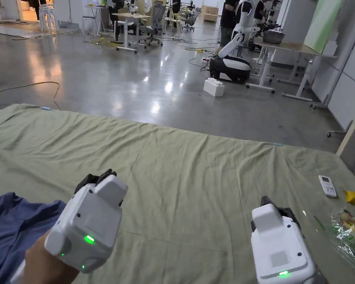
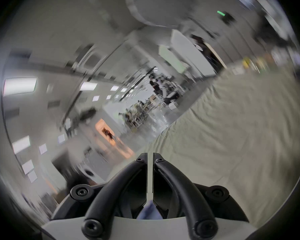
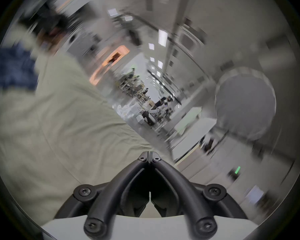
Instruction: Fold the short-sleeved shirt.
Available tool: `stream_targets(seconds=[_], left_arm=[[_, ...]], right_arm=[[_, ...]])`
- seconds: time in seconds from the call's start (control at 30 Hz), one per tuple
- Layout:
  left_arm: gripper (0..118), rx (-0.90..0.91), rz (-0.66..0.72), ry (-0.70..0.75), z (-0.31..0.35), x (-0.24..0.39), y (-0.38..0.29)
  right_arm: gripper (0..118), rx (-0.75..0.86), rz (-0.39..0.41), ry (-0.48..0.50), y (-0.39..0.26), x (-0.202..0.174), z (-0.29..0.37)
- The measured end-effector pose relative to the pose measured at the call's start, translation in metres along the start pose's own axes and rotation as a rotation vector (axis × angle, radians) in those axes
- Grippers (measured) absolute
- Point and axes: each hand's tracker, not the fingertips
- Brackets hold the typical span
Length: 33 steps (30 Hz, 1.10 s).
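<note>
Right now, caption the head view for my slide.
Both tongs, left and right, hover over green sheet; blue shirt crumpled at left.

Glossy grey floor (image 1: 136,81) lit by reflected ceiling lights, white desks (image 1: 130,16) and chairs (image 1: 156,22) ranged beyond, cables (image 1: 32,87) trailed across.

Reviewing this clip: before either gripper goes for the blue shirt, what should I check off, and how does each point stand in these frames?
1. Left gripper free of cloth: ok, fingers nearly together with nothing between them.
2. Right gripper free of cloth: ok, fingers closed on nothing.
3. Fingers opened for a grasp: not ok, on both.
4. Blue shirt spread flat: not ok, it lies bunched at the green sheet's near left.
5. Folding area in the sheet's middle bare: ok.
6. Remote and snack bag out of the way: ok, at the right edge.
</note>
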Motion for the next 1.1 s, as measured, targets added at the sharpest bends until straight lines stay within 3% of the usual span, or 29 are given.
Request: stream_targets(seconds=[0.13,0.2,0.37,0.43,0.5,0.6,0.67,0.83,0.93,1.1], left_arm=[[6,0.038,0.513,-0.074,0.000,-0.023,0.001],[6,0.052,0.630,-0.066,0.002,-0.025,0.001],[6,0.057,0.647,-0.037,0.007,-0.023,0.003],[5,0.043,0.645,-0.040,0.006,-0.022,0.001],[6,0.027,0.629,-0.041,0.005,-0.024,-0.001],[6,-0.020,0.590,-0.073,0.005,-0.028,-0.006],[5,-0.036,0.591,-0.075,0.008,-0.031,-0.011],[6,-0.172,0.543,-0.097,0.015,-0.052,-0.038],[6,-0.220,0.628,-0.146,0.015,-0.077,-0.062],[6,-0.401,0.627,-0.100,0.003,-0.121,-0.108]], right_arm=[[0,-0.113,-0.478,-0.037,-0.007,0.013,-0.002],[0,-0.110,-0.588,-0.052,-0.007,0.014,-0.001],[0,-0.112,-0.617,-0.064,-0.003,0.008,0.007],[0,-0.100,-0.606,-0.058,-0.003,0.005,0.009],[0,-0.054,-0.535,-0.077,0.002,0.005,0.011],[0,-0.089,-0.586,-0.030,-0.001,0.001,0.010],[0,-0.081,-0.561,-0.032,0.000,-0.002,0.008],[0,-0.087,-0.555,0.006,-0.001,-0.013,0.006],[0,-0.093,-0.535,0.033,-0.003,-0.022,0.001],[0,-0.121,-0.541,0.063,-0.007,-0.033,-0.008]])
